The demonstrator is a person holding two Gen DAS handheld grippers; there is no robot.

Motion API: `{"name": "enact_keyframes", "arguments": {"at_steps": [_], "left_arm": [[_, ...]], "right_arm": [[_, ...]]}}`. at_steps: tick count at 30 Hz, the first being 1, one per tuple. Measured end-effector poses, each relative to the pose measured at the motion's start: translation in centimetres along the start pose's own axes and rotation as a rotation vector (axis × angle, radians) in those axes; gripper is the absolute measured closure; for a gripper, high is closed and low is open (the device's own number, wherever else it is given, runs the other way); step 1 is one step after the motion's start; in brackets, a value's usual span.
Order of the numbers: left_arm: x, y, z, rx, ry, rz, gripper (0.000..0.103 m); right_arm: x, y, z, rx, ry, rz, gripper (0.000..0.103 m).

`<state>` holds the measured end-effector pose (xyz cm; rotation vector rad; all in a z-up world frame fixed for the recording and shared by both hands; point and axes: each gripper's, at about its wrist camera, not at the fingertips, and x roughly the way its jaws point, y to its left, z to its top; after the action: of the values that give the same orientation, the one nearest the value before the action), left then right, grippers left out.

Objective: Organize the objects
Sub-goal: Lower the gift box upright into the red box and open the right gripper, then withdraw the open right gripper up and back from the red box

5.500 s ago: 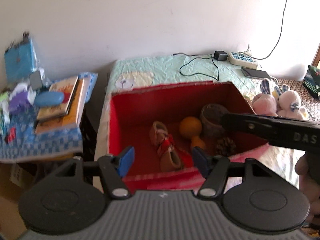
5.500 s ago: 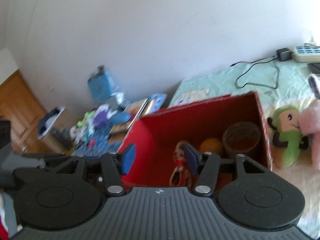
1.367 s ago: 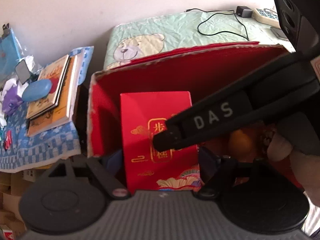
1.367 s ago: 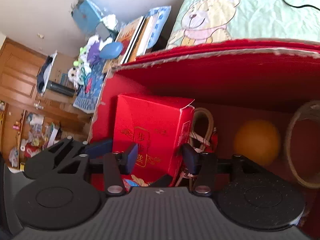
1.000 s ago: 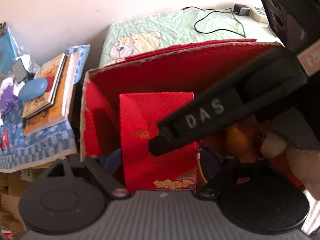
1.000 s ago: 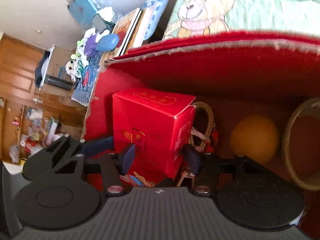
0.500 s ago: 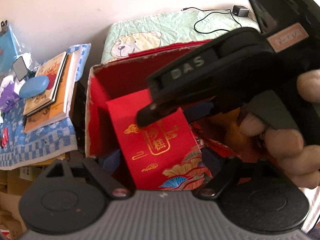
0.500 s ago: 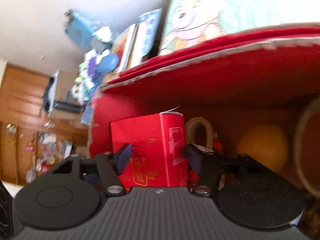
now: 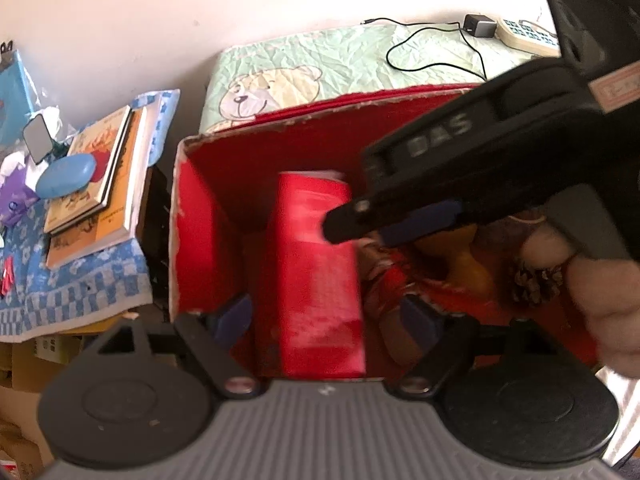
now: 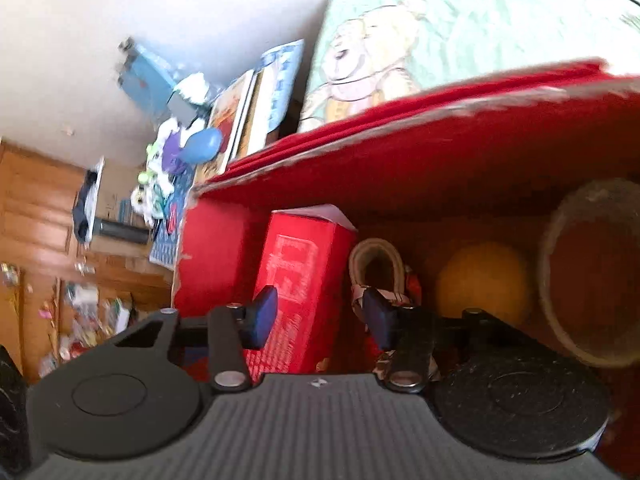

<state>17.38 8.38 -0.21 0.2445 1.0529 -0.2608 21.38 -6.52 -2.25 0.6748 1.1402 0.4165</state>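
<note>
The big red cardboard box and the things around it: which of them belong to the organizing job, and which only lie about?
Belong to the job:
- big red cardboard box
- tall red printed carton standing inside it
- orange ball
- round brown woven basket
- left gripper, right gripper

Lying about:
- stacked books
- oval blue case
- white power strip

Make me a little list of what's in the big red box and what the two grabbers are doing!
container: big red box, open at the top
standing inside: small red carton, upright near the box's left wall
beside the carton: little shoe
further right: orange ball, then a brown round pot
left gripper: open, jaws either side of the carton, contact unclear
right gripper: open, fingers wide around the carton
outside the box: books on a blue checked cloth
</note>
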Motion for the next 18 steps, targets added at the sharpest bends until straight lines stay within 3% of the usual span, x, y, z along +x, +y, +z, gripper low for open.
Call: {"name": "enact_keyframes", "arguments": {"at_steps": [6,12,18], "left_arm": [[-0.4,0.3,0.0,-0.023,-0.015,-0.008,0.021],[-1.5,0.2,0.1,-0.092,-0.040,-0.034,0.021],[-2.9,-1.0,-0.1,-0.088,-0.076,-0.002,0.022]], "right_arm": [[-0.7,1.8,-0.9,-0.093,-0.054,-0.099,0.054],[-4.9,2.3,-2.6,-0.118,-0.224,-0.218,0.053],[-7.4,2.5,-4.7,-0.118,-0.340,-0.373,0.053]]}}
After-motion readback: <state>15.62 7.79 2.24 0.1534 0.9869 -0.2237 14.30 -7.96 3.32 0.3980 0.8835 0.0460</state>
